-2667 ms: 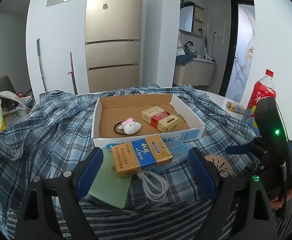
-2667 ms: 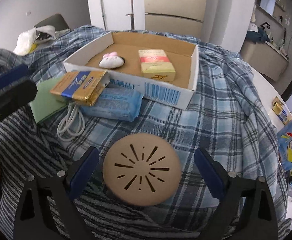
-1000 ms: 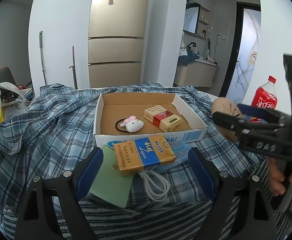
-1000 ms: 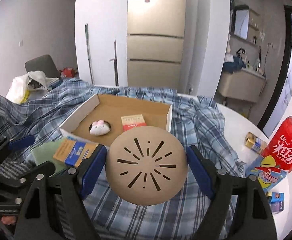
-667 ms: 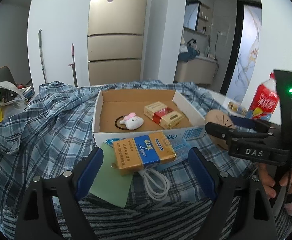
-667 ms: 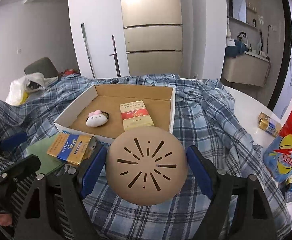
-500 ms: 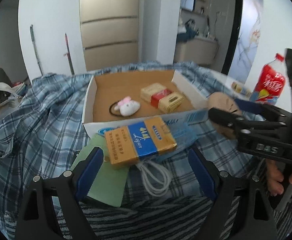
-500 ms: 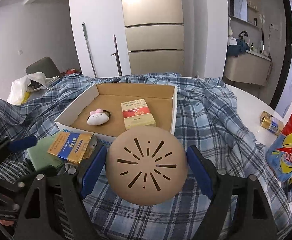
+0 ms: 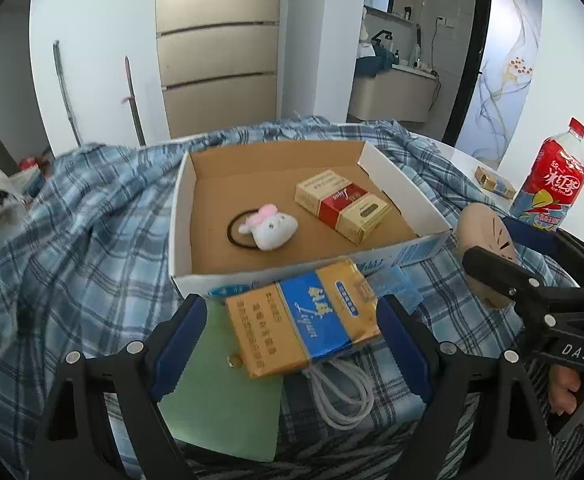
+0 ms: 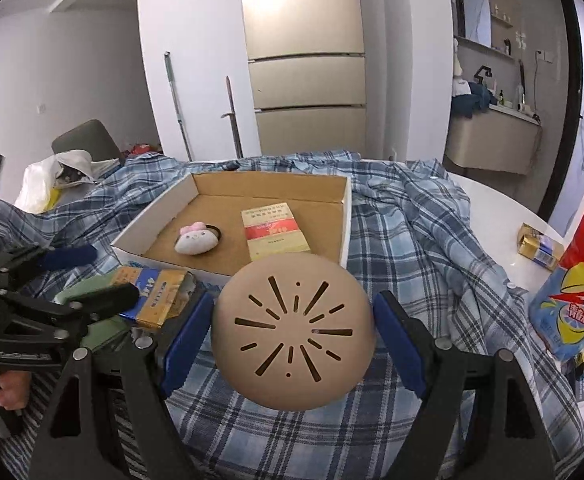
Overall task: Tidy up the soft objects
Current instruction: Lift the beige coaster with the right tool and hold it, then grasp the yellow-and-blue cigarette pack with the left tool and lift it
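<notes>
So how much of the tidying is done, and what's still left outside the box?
Partly done. The bunny hair tie and a red-and-gold pack already lie in the cardboard box. The right tongs hold the tan round cushion in front of the box, not in yet. Left outside: the blue-and-gold pack between the open left tongs, the tissue packet, white cable and green pad.

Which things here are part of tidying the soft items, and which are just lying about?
Part of the job: tan slotted disc held in the right gripper; cardboard tray; plush hair tie.
Lying about: red drink bottle; white cable; green card.
</notes>
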